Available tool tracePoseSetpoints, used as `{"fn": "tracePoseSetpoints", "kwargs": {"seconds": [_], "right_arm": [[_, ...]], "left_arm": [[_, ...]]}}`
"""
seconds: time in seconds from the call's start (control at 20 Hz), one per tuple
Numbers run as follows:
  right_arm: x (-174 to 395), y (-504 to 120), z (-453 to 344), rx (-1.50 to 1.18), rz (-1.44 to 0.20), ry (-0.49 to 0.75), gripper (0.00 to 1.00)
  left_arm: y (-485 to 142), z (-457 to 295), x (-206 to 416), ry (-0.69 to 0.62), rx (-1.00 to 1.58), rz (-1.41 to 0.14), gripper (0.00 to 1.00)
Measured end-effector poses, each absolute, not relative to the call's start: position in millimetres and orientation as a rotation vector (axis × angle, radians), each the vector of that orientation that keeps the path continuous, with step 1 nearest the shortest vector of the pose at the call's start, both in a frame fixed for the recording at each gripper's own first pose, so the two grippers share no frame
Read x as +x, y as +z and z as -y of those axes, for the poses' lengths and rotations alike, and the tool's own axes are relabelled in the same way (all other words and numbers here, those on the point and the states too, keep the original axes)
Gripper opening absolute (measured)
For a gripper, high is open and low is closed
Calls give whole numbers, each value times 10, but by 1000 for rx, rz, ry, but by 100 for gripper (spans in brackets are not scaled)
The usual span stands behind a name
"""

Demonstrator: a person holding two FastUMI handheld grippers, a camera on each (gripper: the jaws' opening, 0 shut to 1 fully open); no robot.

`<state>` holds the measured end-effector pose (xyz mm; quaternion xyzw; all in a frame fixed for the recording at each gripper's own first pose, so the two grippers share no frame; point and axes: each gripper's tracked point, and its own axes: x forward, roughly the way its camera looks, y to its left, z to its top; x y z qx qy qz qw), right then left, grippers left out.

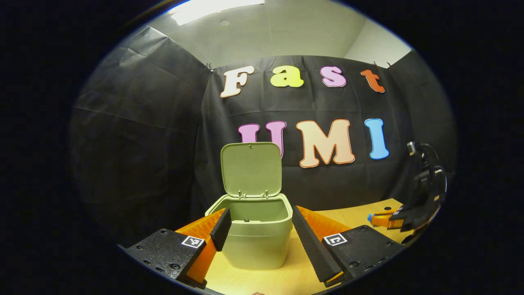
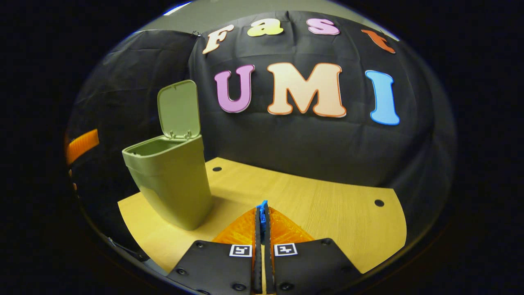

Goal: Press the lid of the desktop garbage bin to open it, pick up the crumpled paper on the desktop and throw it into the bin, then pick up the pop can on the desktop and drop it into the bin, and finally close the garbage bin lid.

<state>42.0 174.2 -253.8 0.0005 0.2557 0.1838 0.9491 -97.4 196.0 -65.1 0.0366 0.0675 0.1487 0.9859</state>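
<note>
While its lid [image 1: 251,169] stands upright, the green bin [image 1: 257,237] gapes; left claw [image 1: 262,241] spread, right claw [image 2: 262,213] pressed together.

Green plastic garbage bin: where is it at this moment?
In the left gripper view the green plastic garbage bin stands lid-up on the wooden desktop, between the open fingers. In the right gripper view it stands at the left.

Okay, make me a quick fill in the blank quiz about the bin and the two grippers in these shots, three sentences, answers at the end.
1. The lid of the green bin stands ____.
2. The left gripper has its fingers spread, one on either side of the ____.
3. The right gripper has its fingers ____, over the wooden table.

Missing words: open; bin; closed
</note>
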Motion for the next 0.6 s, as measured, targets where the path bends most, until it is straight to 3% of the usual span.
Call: {"fn": "tracePoseSetpoints", "kwargs": {"seconds": [0.6], "right_arm": [[683,-1709,-2939,57,-332,484,5]], "left_arm": [[-720,-2622,-1105,325,82,-148,93]]}}
